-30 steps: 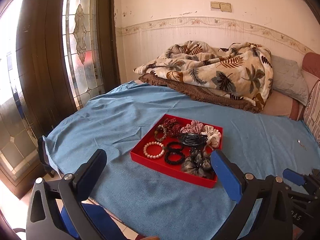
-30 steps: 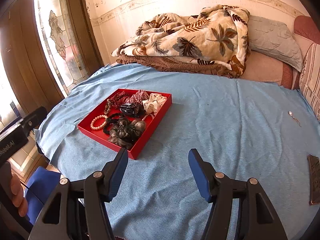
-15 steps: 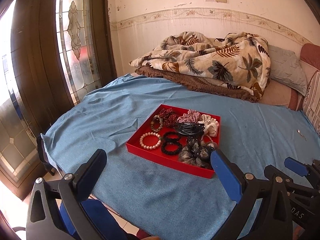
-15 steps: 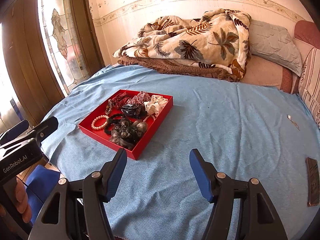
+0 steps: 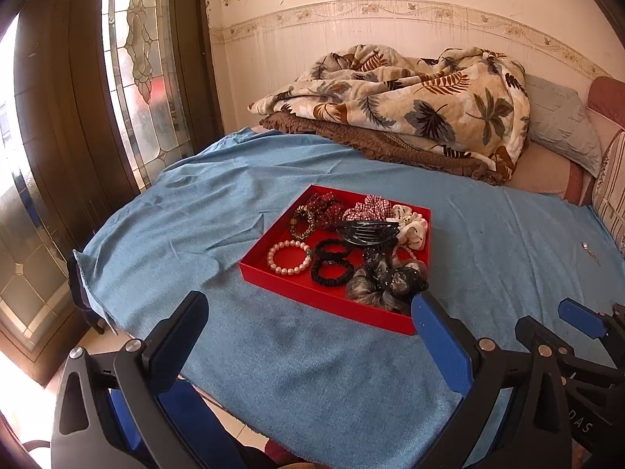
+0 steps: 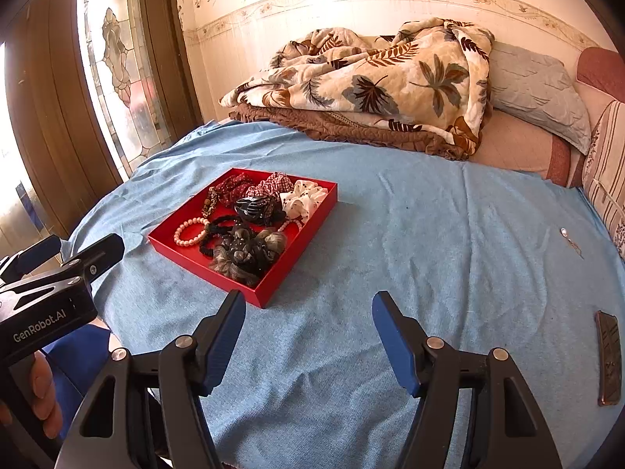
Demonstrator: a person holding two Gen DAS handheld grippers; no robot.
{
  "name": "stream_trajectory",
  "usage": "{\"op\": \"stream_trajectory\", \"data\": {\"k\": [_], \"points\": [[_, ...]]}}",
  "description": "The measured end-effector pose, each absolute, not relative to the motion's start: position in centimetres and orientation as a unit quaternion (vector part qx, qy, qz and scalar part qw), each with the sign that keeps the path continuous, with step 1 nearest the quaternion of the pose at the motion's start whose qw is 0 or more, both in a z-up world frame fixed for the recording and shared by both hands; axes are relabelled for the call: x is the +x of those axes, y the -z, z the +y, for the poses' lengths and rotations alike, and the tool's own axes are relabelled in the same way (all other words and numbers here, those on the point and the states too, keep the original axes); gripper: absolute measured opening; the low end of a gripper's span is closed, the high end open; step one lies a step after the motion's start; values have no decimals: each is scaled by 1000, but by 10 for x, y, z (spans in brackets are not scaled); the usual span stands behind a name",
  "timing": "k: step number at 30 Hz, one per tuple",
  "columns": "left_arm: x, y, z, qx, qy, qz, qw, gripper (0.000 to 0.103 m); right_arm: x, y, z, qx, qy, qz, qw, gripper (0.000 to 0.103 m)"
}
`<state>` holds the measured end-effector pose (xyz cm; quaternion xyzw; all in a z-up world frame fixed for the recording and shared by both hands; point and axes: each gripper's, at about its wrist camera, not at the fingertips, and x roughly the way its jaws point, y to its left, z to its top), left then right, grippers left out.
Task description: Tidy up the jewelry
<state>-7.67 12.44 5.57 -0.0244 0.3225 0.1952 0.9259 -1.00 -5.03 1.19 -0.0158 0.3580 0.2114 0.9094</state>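
My left tool (image 5: 308, 324) is spread wide and holds nothing; its bases are cut off by the lower frame edge. My right tool (image 6: 308, 326) is likewise spread and empty above the blue bed cover (image 6: 410, 234). In the right wrist view, the left tool appears at the left edge, partly cropped, with my left hand (image 6: 39, 394) only partly visible on its handle.

The near edge of the bed cover hangs over the bed edge just ahead of the left tool. The red tray (image 5: 324, 295) lies on the cover, just beyond the left tool and forward-left of the right tool. Inside it, a pearl bracelet (image 5: 288, 258) lies at the near left and black hair ties (image 5: 332, 265) beside it. A dark hair claw (image 5: 369, 232) overlaps the scrunchies, so their outlines are hard to separate.

Right of the tray, the cover is open. A small metallic item (image 6: 570, 239) lies far right, too small to identify. A flat dark object (image 6: 609, 357) sits at the right edge, distorted. A leaf-print blanket (image 6: 371, 78) is heaped at the far wall.
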Motion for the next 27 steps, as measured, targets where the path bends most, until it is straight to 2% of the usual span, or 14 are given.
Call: {"op": "stream_trajectory", "data": {"k": [27], "points": [[-72,-39,129,-36,-181,351,918,103,-8,-1,-41,-26,-214,368,905,76]]}}
